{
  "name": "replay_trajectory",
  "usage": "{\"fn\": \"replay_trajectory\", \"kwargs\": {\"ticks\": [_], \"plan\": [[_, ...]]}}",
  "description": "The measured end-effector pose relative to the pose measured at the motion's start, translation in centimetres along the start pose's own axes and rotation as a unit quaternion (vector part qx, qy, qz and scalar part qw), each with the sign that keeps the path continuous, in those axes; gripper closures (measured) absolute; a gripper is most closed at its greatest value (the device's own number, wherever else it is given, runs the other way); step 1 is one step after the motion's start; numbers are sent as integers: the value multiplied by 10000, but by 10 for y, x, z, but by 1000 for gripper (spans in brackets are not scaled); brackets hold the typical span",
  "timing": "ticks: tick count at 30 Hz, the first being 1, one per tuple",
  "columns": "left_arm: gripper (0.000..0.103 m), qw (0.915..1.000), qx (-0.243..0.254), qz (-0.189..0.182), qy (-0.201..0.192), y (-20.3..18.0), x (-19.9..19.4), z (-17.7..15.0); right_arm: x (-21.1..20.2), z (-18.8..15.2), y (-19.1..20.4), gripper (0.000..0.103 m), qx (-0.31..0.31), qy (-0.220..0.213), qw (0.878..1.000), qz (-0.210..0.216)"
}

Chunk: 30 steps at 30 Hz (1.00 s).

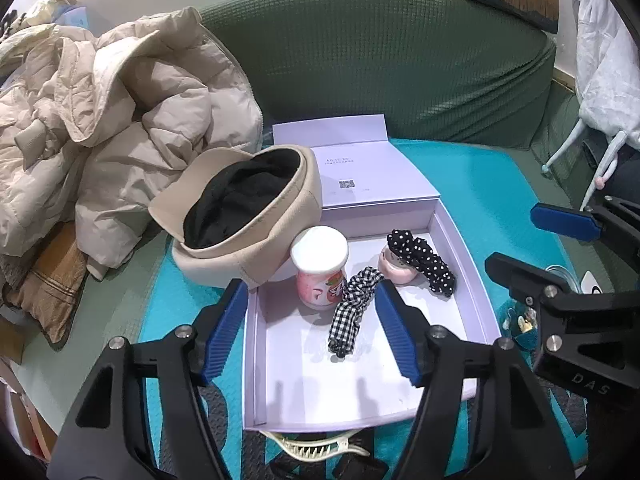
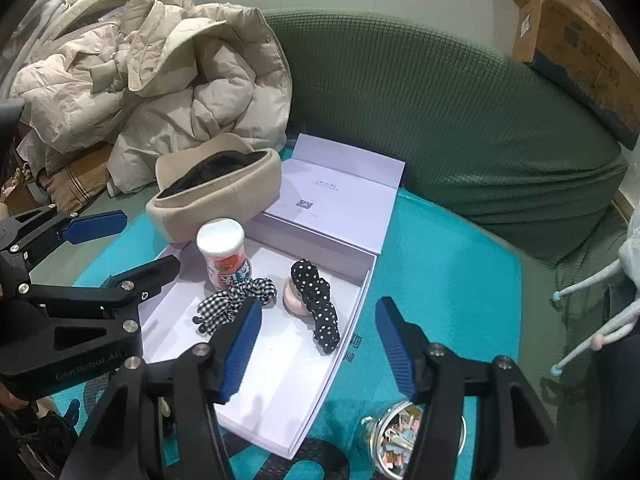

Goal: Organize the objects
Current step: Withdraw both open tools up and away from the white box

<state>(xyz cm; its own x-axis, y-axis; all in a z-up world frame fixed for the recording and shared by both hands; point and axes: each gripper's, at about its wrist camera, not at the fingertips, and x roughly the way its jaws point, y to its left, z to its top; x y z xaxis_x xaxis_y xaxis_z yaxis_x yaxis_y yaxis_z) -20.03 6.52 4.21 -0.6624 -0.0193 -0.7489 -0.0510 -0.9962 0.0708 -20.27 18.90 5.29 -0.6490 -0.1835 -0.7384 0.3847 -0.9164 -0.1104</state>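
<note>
An open white box lies on a teal mat. Inside stand a pink bottle with a white cap and a small pink jar. A polka-dot scrunchie drapes over the jar. A black-and-white checked scrunchie rests against the bottle. My left gripper hovers open over the box's near half, empty. My right gripper is open and empty over the box's right edge.
A beige hat with black lining overlaps the box's far left corner. A cream claw clip lies just in front of the box. A clear jar of small clips stands right of it. A puffy beige coat and green sofa back lie behind.
</note>
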Motion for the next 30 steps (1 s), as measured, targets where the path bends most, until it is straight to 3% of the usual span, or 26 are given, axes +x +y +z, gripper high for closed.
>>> {"fn": "replay_trajectory", "kwargs": {"ticks": [13, 30], "plan": [[31, 9993, -231, 231, -208, 17, -38, -11, -36, -9, 11, 37, 121, -245, 9996, -59], [29, 9986, -402, 299, -153, 27, -63, -44, -60, -32, 32, 36, 23, -256, 9997, 10]]}}
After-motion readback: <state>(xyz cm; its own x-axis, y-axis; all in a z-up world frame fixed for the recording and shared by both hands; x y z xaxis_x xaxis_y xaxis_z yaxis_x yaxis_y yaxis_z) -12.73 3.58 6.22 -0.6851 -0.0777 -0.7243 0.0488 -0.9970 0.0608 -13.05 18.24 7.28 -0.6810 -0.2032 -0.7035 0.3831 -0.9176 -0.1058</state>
